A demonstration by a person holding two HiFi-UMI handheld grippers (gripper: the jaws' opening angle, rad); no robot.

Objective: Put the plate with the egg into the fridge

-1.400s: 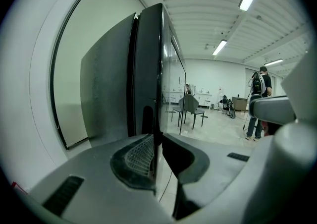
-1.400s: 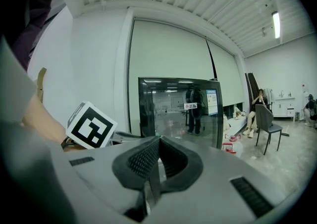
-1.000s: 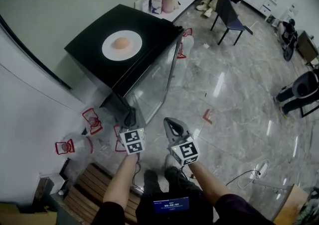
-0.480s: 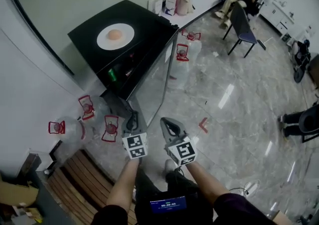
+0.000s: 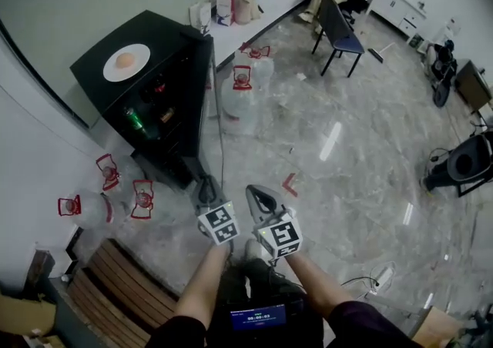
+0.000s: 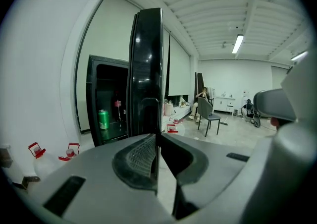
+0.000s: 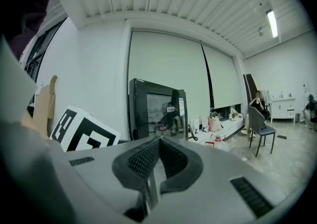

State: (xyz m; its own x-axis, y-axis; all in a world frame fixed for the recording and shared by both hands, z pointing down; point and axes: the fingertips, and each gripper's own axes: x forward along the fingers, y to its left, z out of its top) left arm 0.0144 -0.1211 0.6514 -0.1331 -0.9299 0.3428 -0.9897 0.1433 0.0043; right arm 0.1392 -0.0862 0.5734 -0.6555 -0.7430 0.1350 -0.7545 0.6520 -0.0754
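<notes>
Closing on nothing, left gripper [image 6: 156,138] seems together; right gripper [image 7: 159,141] together; can [image 6: 103,119] label unreadable.

Water jugs [image 5: 237,98] on marble floor [image 5: 370,108], dark chair [image 5: 337,28] beyond

Glossy black fridge door [image 6: 148,54] — polished stone-look floor [image 5: 347,131], matt wooden slats [image 5: 131,292].
</notes>
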